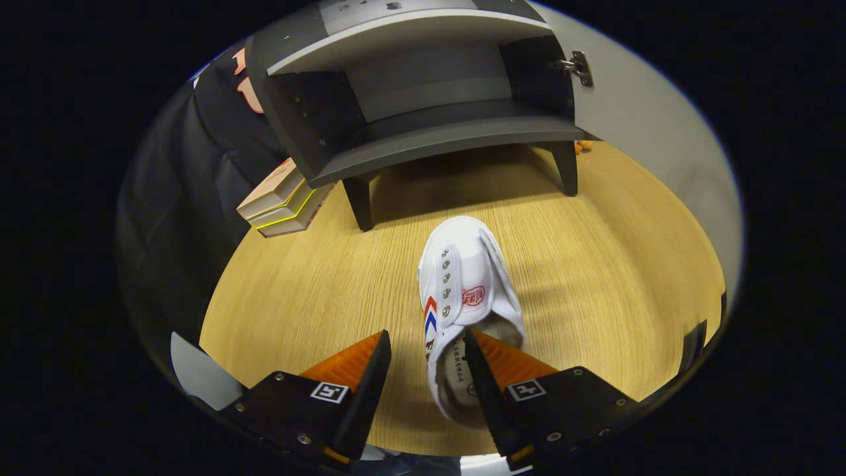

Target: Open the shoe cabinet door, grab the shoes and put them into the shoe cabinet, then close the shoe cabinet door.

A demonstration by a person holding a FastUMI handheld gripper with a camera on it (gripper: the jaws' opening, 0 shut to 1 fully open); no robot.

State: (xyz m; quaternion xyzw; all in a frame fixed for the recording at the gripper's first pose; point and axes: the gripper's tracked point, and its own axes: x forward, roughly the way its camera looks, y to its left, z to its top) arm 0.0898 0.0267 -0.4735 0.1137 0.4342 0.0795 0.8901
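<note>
I see a stack of flat boxes (pixel 283 201) lying on the wooden floor (pixel 595 264) — tilted slightly. It sits against the black cloth wall (pixel 178 218).

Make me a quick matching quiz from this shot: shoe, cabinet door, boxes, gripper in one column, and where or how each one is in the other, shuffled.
1. shoe
2. cabinet door
3. boxes
4. gripper

A. stacked on the floor beside the cabinet
B. swung open
C. open, one finger inside the shoe's opening, the other outside
D. on the floor, toe toward the cabinet

Pairs: 1-D, 2-B, 3-A, 4-C
</note>
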